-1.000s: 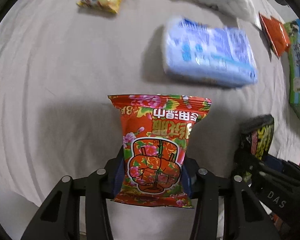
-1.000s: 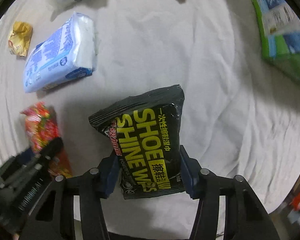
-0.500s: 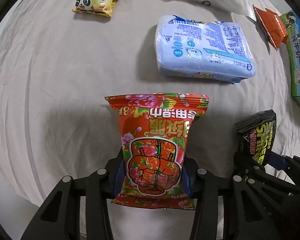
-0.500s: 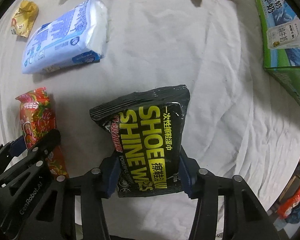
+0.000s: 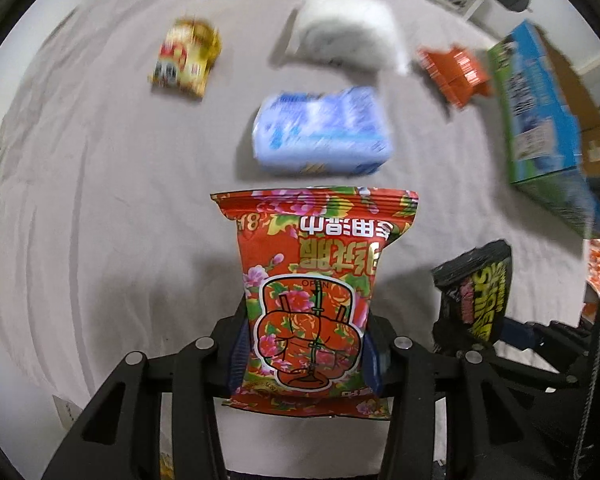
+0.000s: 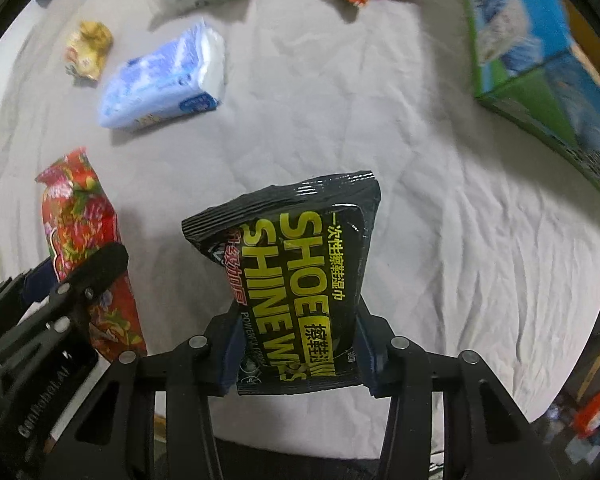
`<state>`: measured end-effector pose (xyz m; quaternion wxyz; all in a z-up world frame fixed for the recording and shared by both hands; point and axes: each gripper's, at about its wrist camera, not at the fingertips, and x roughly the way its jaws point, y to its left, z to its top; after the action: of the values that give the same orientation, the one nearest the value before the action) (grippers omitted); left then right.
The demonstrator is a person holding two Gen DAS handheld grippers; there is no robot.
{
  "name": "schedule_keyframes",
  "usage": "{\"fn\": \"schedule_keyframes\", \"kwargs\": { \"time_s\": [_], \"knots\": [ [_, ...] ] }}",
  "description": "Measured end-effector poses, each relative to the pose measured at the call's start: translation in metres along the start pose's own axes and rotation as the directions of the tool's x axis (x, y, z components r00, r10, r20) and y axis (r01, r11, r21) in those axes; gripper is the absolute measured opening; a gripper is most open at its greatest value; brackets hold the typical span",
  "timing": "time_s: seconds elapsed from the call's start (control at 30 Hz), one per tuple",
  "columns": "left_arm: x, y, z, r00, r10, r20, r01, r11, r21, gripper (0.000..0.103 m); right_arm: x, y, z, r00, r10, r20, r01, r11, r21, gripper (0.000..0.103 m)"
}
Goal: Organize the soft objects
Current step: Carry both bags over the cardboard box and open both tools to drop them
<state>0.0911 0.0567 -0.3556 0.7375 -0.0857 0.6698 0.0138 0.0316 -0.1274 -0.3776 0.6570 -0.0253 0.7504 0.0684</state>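
Observation:
My left gripper [image 5: 306, 354] is shut on a red floral snack pack [image 5: 312, 280] and holds it above the grey sheet. My right gripper [image 6: 298, 354] is shut on a black "Shoe Shine Wipes" pack [image 6: 300, 276], also held above the sheet. Each view shows the other gripper's pack: the black pack [image 5: 478, 292] at the right of the left wrist view, the red pack [image 6: 82, 240] at the left of the right wrist view. A blue-white tissue pack [image 5: 322, 132] lies on the sheet ahead.
A yellow snack bag [image 5: 186, 58], a white soft pack [image 5: 346, 34] and an orange pack [image 5: 454, 70] lie at the far side. A green-blue carton [image 5: 548, 120] stands at the right. The grey sheet [image 6: 440, 200] is wrinkled.
Both grippers have risen and pulled back with their packs still held. The objects on the sheet now look smaller and farther away, and more of the room shows.

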Motion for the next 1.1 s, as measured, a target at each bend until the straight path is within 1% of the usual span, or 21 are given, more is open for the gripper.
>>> {"fn": "schedule_keyframes", "kwargs": {
  "time_s": [0.13,0.23,0.3,0.4,0.47,0.5,0.6,0.63,0.67,0.7,0.73,0.8,0.87,0.9,1.0,1.03,1.07,1.1],
  "knots": [
    [-0.039,-0.016,0.004,0.997,-0.040,0.061,0.037,0.999,0.038,0.042,-0.043,-0.017,-0.029,0.998,0.043,0.053,-0.045,0.999,0.025,0.049],
    [-0.066,-0.033,0.008,0.992,-0.069,0.102,0.061,0.995,0.080,0.042,-0.079,-0.030,-0.051,0.991,0.081,0.102,-0.086,0.995,0.049,0.049],
    [-0.083,-0.047,0.011,0.987,-0.092,0.129,0.078,0.991,0.105,0.042,-0.108,-0.046,-0.063,0.985,0.102,0.141,-0.112,0.992,0.064,0.049],
    [-0.108,-0.062,0.024,0.979,-0.120,0.164,0.098,0.986,0.133,0.042,-0.150,-0.073,-0.072,0.970,0.131,0.205,-0.150,0.985,0.085,0.049],
    [-0.125,-0.080,0.030,0.973,-0.137,0.188,0.107,0.981,0.160,0.042,-0.188,-0.106,-0.082,0.957,0.150,0.249,-0.179,0.979,0.099,0.049],
    [-0.133,-0.086,0.033,0.969,-0.153,0.194,0.121,0.979,0.167,0.042,-0.203,-0.115,-0.083,0.950,0.156,0.270,-0.191,0.976,0.105,0.049],
    [-0.154,-0.120,0.051,0.958,-0.194,0.213,0.150,0.967,0.206,0.042,-0.236,-0.138,-0.085,0.930,0.180,0.321,-0.228,0.966,0.119,0.049],
    [-0.160,-0.137,0.059,0.952,-0.208,0.223,0.157,0.961,0.225,0.042,-0.249,-0.150,-0.080,0.922,0.186,0.340,-0.241,0.962,0.128,0.049],
    [-0.165,-0.150,0.065,0.949,-0.218,0.228,0.162,0.957,0.241,0.042,-0.254,-0.157,-0.069,0.916,0.186,0.355,-0.247,0.960,0.134,0.049],
    [-0.166,-0.161,0.072,0.947,-0.228,0.228,0.168,0.953,0.253,0.042,-0.263,-0.166,-0.066,0.912,0.178,0.369,-0.243,0.960,0.138,0.049],
    [-0.169,-0.175,0.081,0.944,-0.241,0.224,0.180,0.948,0.264,0.042,-0.265,-0.171,-0.059,0.908,0.168,0.383,-0.239,0.960,0.145,0.049],
    [-0.172,-0.204,0.097,0.940,-0.271,0.206,0.207,0.935,0.287,0.042,-0.266,-0.194,-0.036,0.901,0.147,0.408,-0.230,0.960,0.160,0.049],
    [-0.171,-0.234,0.113,0.937,-0.282,0.205,0.212,0.928,0.305,0.042,-0.279,-0.222,-0.026,0.894,0.122,0.432,-0.217,0.960,0.179,0.049],
    [-0.169,-0.248,0.120,0.937,-0.283,0.203,0.212,0.926,0.313,0.042,-0.277,-0.232,-0.016,0.893,0.111,0.436,-0.210,0.960,0.186,0.049],
    [-0.146,-0.288,0.148,0.940,-0.308,0.150,0.252,0.918,0.306,0.042,-0.272,-0.266,0.016,0.897,0.100,0.431,-0.205,0.957,0.205,0.049],
    [-0.137,-0.302,0.156,0.941,-0.314,0.126,0.266,0.916,0.301,0.042,-0.271,-0.280,0.026,0.900,0.088,0.427,-0.194,0.958,0.211,0.049],
    [-0.125,-0.315,0.164,0.943,-0.315,0.105,0.274,0.916,0.293,0.042,-0.260,-0.290,0.046,0.905,0.076,0.418,-0.180,0.959,0.217,0.049],
    [-0.117,-0.326,0.169,0.946,-0.312,0.089,0.275,0.916,0.291,0.042,-0.255,-0.300,0.057,0.910,0.071,0.409,-0.174,0.960,0.221,0.049]
  ]
}}
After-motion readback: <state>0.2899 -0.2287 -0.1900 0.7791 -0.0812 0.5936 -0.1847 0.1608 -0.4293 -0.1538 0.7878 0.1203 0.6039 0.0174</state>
